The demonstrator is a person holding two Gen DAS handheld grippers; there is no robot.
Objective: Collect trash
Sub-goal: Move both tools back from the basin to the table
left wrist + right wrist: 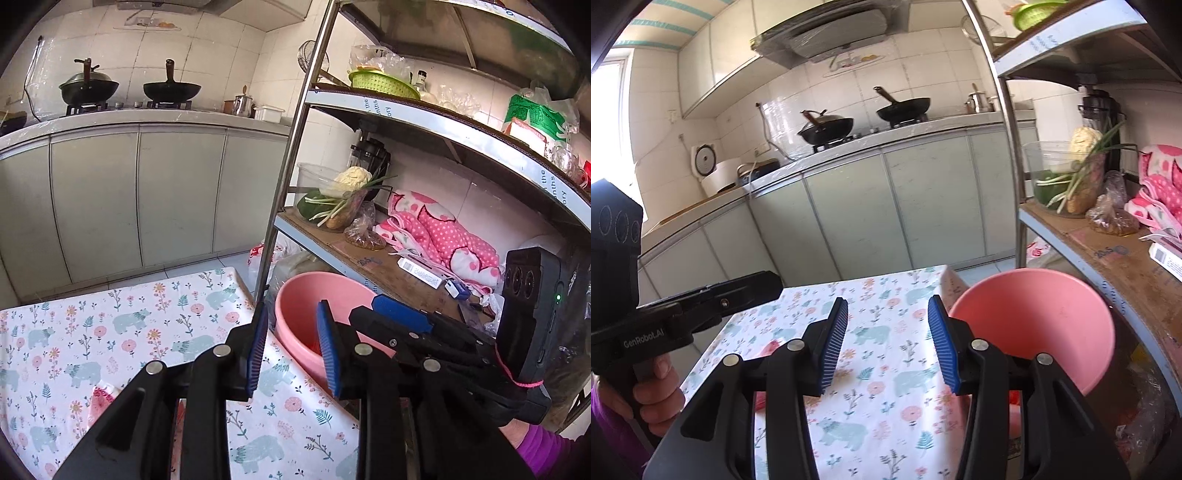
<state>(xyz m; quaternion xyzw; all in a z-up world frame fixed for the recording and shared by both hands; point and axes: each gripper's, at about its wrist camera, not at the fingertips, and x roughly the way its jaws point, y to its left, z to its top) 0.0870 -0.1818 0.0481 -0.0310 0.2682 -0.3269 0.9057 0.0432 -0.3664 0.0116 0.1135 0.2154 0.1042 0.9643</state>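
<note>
A pink plastic bin (306, 306) stands beside the right edge of a table with a floral bear-print cloth (122, 332). Something red lies at its bottom (314, 345). My left gripper (291, 347) is open and empty, above the table's right edge and the bin's near rim. The right gripper's body (424, 332) shows at the right, over the bin. In the right wrist view my right gripper (888, 341) is open and empty above the cloth (871, 369), with the bin (1034, 321) to its right. A red-and-white piece (101, 400) lies on the cloth, partly hidden behind the fingers.
A metal shelf rack (288, 177) stands right of the table, holding a vegetable container (332, 195), a pink dotted cloth (443, 229), small boxes and bags. Grey-green cabinets (140, 195) and a counter with two woks (171, 88) lie ahead. The left gripper's handle (665, 325) shows at left.
</note>
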